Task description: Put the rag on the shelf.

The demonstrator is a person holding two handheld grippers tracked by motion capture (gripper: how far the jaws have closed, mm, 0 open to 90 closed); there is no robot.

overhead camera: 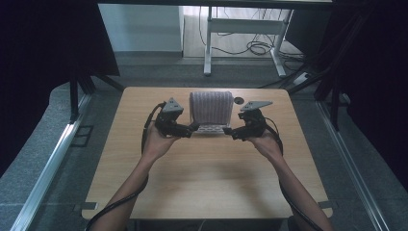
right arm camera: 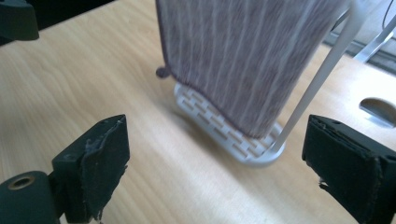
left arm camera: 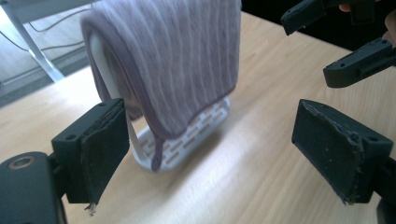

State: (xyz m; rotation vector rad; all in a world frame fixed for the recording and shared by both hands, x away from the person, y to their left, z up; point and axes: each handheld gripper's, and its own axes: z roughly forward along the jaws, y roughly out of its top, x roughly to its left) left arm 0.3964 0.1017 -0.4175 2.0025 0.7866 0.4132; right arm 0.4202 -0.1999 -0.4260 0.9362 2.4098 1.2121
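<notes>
Striped purple towel [overhead camera: 210, 108] is draped over white rack [overhead camera: 211, 129], seen upper centre of the high view on wooden table [overhead camera: 207, 183]. Left gripper [overhead camera: 191, 129] and right gripper [overhead camera: 228, 131] are held at either side, jaws wide, nothing gripped.

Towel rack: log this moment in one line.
left gripper: open | right gripper: open | striped towel: draped over white rack | grasp: none

one striped cloth [overhead camera: 210, 108], one white slotted rack [overhead camera: 212, 129], one wooden table [overhead camera: 207, 178], two grippers: left gripper [overhead camera: 192, 129], right gripper [overhead camera: 228, 131]
</notes>
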